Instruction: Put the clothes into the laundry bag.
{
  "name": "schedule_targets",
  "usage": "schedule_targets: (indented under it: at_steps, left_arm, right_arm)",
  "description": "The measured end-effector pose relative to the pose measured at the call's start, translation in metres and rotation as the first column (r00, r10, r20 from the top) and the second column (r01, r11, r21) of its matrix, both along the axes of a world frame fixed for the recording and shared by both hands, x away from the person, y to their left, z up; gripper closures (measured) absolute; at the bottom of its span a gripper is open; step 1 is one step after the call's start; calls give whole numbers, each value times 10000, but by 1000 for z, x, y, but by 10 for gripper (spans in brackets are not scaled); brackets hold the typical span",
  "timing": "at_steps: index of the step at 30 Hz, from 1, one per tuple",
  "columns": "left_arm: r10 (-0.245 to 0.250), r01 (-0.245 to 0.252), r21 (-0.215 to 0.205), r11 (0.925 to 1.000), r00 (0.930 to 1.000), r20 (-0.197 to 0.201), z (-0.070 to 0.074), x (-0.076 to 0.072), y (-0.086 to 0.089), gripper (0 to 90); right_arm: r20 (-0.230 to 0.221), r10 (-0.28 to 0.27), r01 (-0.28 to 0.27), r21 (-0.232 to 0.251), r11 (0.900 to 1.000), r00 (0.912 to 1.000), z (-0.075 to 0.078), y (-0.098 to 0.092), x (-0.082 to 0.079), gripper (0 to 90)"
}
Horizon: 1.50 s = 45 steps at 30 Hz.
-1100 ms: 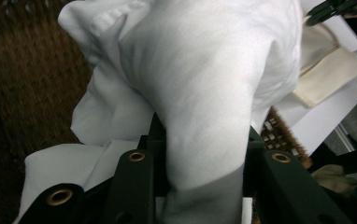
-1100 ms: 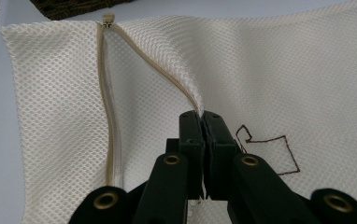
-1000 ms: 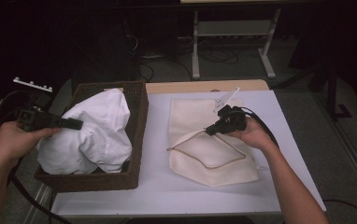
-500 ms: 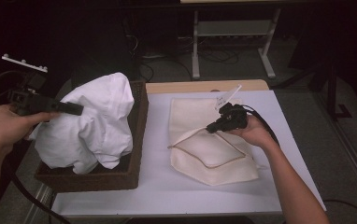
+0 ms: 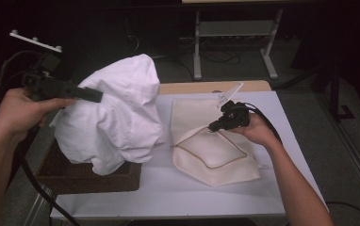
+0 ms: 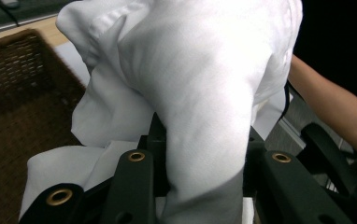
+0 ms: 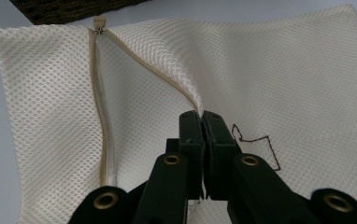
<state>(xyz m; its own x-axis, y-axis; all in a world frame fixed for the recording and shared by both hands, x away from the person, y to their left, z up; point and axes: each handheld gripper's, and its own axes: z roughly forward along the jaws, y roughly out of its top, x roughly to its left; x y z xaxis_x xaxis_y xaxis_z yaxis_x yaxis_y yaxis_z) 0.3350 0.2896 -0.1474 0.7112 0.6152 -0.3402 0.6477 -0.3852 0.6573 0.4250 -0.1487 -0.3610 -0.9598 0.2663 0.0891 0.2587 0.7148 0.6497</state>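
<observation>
A white garment (image 5: 117,113) hangs in a bunch above the brown wicker basket (image 5: 74,174), its lower folds still reaching the basket's rim. My left gripper (image 5: 98,96) is shut on the garment's upper left side; in the left gripper view the cloth (image 6: 204,84) drapes over and between the jaws of the left gripper (image 6: 204,149). A cream mesh bag (image 5: 216,155) lies flat on the white table (image 5: 192,193). My right gripper (image 5: 213,126) is shut on the upper edge of the bag's unzipped opening, holding it slightly raised. In the right gripper view the right gripper (image 7: 201,116) pinches the mesh bag (image 7: 284,70) beside its zipper (image 7: 103,126).
The basket stands at the table's left edge, partly overhanging it. A white tag (image 5: 227,94) sticks up behind the bag. A metal rack's legs (image 5: 201,52) and cables stand on the dark floor beyond the table. A black cable (image 5: 32,183) trails from my left hand.
My left gripper has risen and drawn back to the left, lifting the white garment up out of the basket. The right gripper and the mesh bag have stayed put.
</observation>
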Motion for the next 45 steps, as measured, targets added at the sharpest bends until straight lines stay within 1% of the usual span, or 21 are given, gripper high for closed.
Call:
schedule_targets:
  at_steps: [6, 11, 14, 16, 18, 19, 20, 22, 24, 25, 26, 27, 29, 32, 33, 35, 37, 40, 41, 42, 45]
  left_arm:
    - [-828, 829, 156, 9964, 9965, -61, -4, 4, -40, 667]
    - [-1365, 1365, 203, 9904, 9906, -2, 2, 4, -69, 667]
    - [-1610, 1610, 160, 9868, 9870, 7, 5, 4, -82, 667]
    - [-1812, 1811, 191, 9833, 9834, 52, 9, 3, -92, 666]
    - [-2037, 2038, -98, 9790, 9790, 44, 12, 2, -101, 666]
    - [-2179, 2180, -208, 9757, 9760, 41, 14, 1, -106, 666]
    - [-2332, 2333, -200, 9722, 9724, 58, 15, 0, -112, 666]
    - [-2616, 2616, -242, 9649, 9652, 4, 13, -2, -123, 666]
    - [-2765, 2765, -23, 9610, 9610, -92, 5, -3, -131, 666]
    - [-2798, 2798, -42, 9600, 9599, -157, 0, -4, -134, 665]
    - [-2865, 2861, -174, 9580, 9575, -317, -7, -3, -136, 665]
    - [-2981, 2970, -279, 9545, 9533, -494, -15, -3, -139, 665]
    - [-3106, 3093, -284, 9505, 9476, -751, -32, -4, -145, 665]
    - [-3233, 3248, -29, 9458, 9403, -1066, -53, -5, -152, 665]
    - [-3299, 3321, -4, 9432, 9367, -1170, -60, -6, -154, 665]
    - [-3335, 3380, 110, 9411, 9328, -1365, -72, -7, -157, 664]
    - [-3383, 3476, 324, 9371, 9271, -1616, -83, -8, -160, 665]
    - [-3391, 3538, 416, 9344, 9192, -2002, -102, -8, -163, 664]
    - [-3380, 3546, 477, 9338, 9179, -2078, -106, -8, -164, 664]
    - [-3392, 3595, 566, 9314, 9139, -2230, -112, -8, -166, 664]
    - [-3481, 3796, 893, 9208, 9034, -2504, -130, -9, -175, 662]
  right_arm:
    - [33, -58, 58, 17, 10000, 10000, 2, -2, -1, 870]
    - [53, -171, 171, 106, 9998, 9998, 4, -6, -2, 870]
    - [34, -194, 193, 127, 9997, 9998, 5, -7, -2, 870]
    - [37, -188, 187, 149, 9997, 9998, 5, -7, -2, 870]
    - [33, -178, 177, 165, 9997, 9998, 5, -7, -2, 870]
    - [24, -185, 184, 154, 9997, 9998, 5, -7, -2, 870]
    - [23, -180, 180, 153, 9997, 9998, 5, -7, -2, 870]
    - [52, -166, 165, 184, 9997, 9998, 5, -8, -2, 870]
    - [5, -240, 240, 181, 9995, 9997, 6, -8, -3, 869]
    - [44, -213, 212, 230, 9995, 9998, 6, -9, -4, 869]
    - [44, -213, 212, 230, 9995, 9998, 6, -9, -4, 869]
    - [22, -224, 223, 222, 9995, 9997, 7, -10, -4, 869]
    - [51, -225, 224, 237, 9995, 9997, 7, -10, -4, 869]
    - [-36, -301, 302, 294, 9991, 9995, 9, -11, -5, 869]
    - [-36, -301, 302, 294, 9991, 9995, 9, -11, -5, 869]
    - [-36, -329, 330, 349, 9988, 9995, 9, -12, -4, 870]
    - [-59, -350, 352, 358, 9987, 9994, 9, -12, -4, 869]
    - [-119, -457, 462, 403, 9981, 9989, 9, -14, -4, 870]
    - [-84, -462, 465, 412, 9981, 9989, 10, -14, -4, 870]
    - [-95, -490, 494, 447, 9978, 9988, 10, -14, -4, 870]
    - [-125, -564, 570, 518, 9970, 9983, 13, -15, -5, 870]
